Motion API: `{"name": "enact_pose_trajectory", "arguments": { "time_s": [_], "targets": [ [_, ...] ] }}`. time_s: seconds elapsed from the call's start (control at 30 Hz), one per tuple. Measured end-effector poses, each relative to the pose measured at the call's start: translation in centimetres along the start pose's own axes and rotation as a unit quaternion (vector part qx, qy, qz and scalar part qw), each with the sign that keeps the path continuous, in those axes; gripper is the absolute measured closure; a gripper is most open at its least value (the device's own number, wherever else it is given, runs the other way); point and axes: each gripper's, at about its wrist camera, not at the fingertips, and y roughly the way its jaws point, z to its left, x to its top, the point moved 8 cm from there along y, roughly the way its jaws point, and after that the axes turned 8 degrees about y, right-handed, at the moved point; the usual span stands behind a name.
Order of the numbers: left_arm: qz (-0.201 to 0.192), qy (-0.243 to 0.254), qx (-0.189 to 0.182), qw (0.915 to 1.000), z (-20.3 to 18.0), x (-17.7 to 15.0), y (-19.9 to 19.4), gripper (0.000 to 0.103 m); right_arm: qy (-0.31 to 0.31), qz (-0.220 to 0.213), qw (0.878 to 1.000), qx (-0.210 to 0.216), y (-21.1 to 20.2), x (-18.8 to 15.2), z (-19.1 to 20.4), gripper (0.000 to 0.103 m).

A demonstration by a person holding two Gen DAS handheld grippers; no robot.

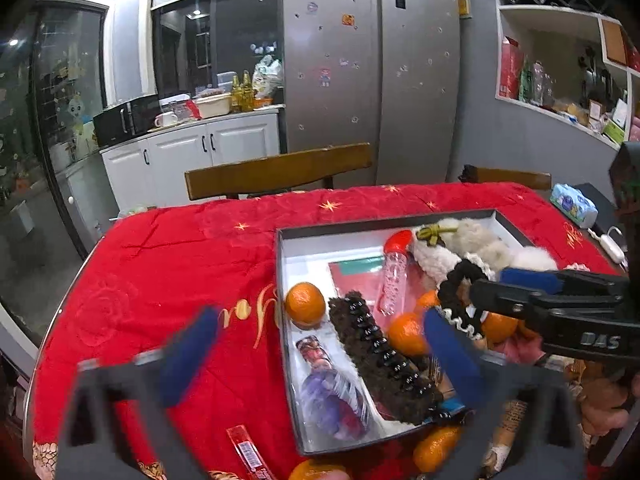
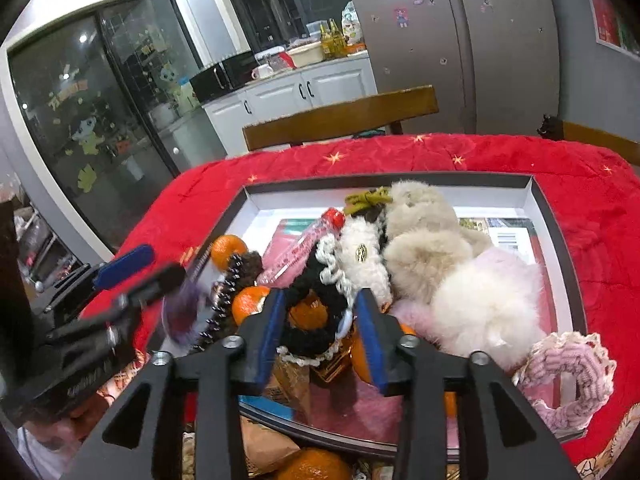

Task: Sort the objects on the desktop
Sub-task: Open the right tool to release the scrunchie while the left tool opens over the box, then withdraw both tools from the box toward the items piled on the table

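Observation:
A dark-rimmed white box (image 1: 282, 264) (image 2: 558, 216) on the red tablecloth holds oranges (image 1: 305, 305), a brown claw clip (image 1: 380, 356), a red-capped clear tube (image 1: 394, 276), fluffy white hair ties (image 2: 472, 304) and cards. My right gripper (image 2: 322, 320) is over the box with a black crocheted scrunchie (image 2: 312, 316) (image 1: 460, 280) between its blue pads; it also shows in the left wrist view (image 1: 486, 288). My left gripper (image 1: 320, 352) is wide open above the box's left edge, empty, blurred.
A pink crocheted scrunchie (image 2: 568, 376) lies on the box's right rim. Oranges (image 1: 434, 448) and a red candy stick (image 1: 248, 454) lie on the cloth by the near edge. A tissue pack (image 1: 574, 204) sits far right. Chair backs (image 1: 276, 170) stand behind the table.

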Motion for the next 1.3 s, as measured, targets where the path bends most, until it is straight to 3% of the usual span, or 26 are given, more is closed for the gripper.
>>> {"name": "enact_pose_trajectory", "arguments": {
  "time_s": [0.03, 0.13, 0.2, 0.73, 1.0, 1.2, 1.3],
  "targets": [
    [0.0, 0.007, 0.006, 1.0, 0.0, 0.1, -0.1, 0.0, 0.0, -0.008, 1.0, -0.004, -0.3, 0.2, 0.0, 0.035],
    [-0.007, 0.007, 0.018, 0.9998, 0.5, 0.5, -0.5, 0.0, -0.004, -0.045, 0.999, -0.02, -1.7, 1.3, 0.0, 0.007],
    [-0.004, -0.004, 0.013, 0.9999, 0.9, 0.6, -0.5, 0.0, -0.005, -0.06, 0.998, -0.017, -2.5, 1.7, 0.2, 0.0],
    [-0.008, -0.034, 0.004, 0.9994, 2.6, 1.5, -2.0, 0.0, -0.028, -0.085, 0.996, -0.028, -4.4, 2.3, 1.4, 0.0],
    [-0.051, -0.032, 0.0, 0.9982, 2.7, 3.7, -6.8, 0.0, -0.013, -0.116, 0.993, 0.004, -8.4, 2.3, 2.0, 0.0],
    [-0.079, -0.025, -0.009, 0.9965, 2.2, 4.6, -10.7, 0.0, 0.006, -0.184, 0.983, 0.004, -12.4, 1.9, 2.5, 0.0],
    [-0.084, -0.019, -0.012, 0.9962, 1.5, 4.5, -12.2, 0.0, -0.001, -0.187, 0.982, -0.013, -14.1, 1.4, 2.4, 0.0]
  ]
}}
